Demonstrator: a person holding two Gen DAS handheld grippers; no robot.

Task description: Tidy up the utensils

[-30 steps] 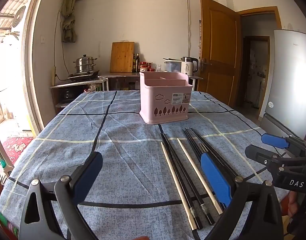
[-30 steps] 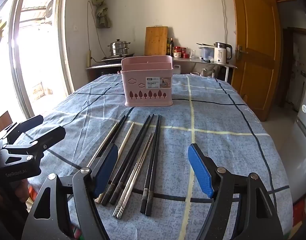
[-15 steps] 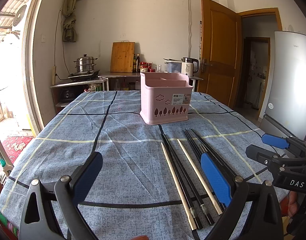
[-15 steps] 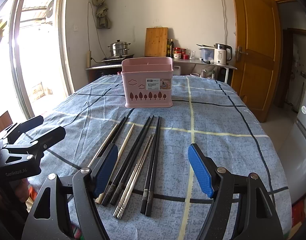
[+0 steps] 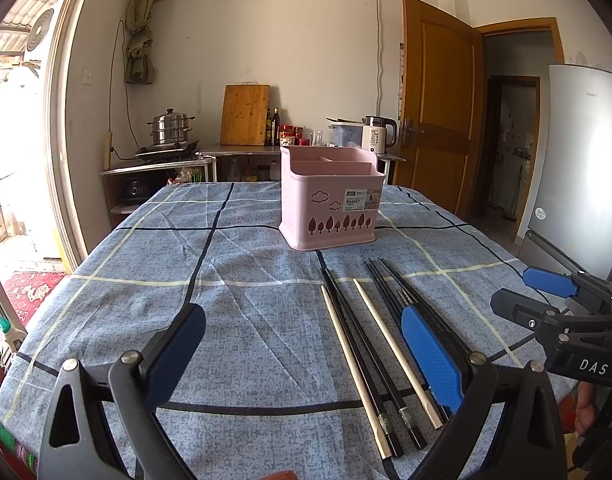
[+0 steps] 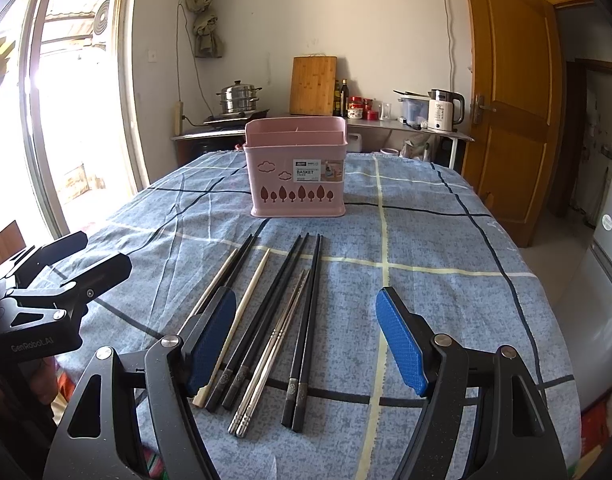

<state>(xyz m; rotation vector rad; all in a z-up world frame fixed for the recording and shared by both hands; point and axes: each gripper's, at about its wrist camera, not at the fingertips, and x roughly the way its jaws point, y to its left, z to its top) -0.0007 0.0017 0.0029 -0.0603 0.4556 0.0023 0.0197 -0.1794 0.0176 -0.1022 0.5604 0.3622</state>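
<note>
The left gripper (image 5: 302,352) hangs low over the near edge of the counter (image 5: 234,312), its jaws spread wide with nothing between them. The right gripper (image 6: 306,340) is likewise released, jaws apart and holding nothing, poised just above the handle ends of the chopsticks. A blue checked cloth (image 6: 445,280) covers the counter. From the right wrist view, the chopsticks lie side by side on the cloth, tips pointing toward twelve o'clock: two pale wooden chopsticks (image 6: 252,292) toward nine o'clock with black ones between them, a pair of black chopsticks (image 6: 274,300) next, then a pair of metal chopsticks (image 6: 278,336) in the middle, and another black pair (image 6: 309,312) toward three o'clock. The left blue finger pad (image 6: 212,336) of the right gripper partly hides the leftmost sticks. At twelve o'clock, just beyond the tips, a pink basket (image 6: 296,172) stands upright with inner dividers, tree cut-outs and a label on its front. From the left wrist view the same basket (image 5: 329,204) sits at about one o'clock, the chopsticks run toward four o'clock, and the right gripper (image 5: 545,296) shows at three o'clock.
</note>
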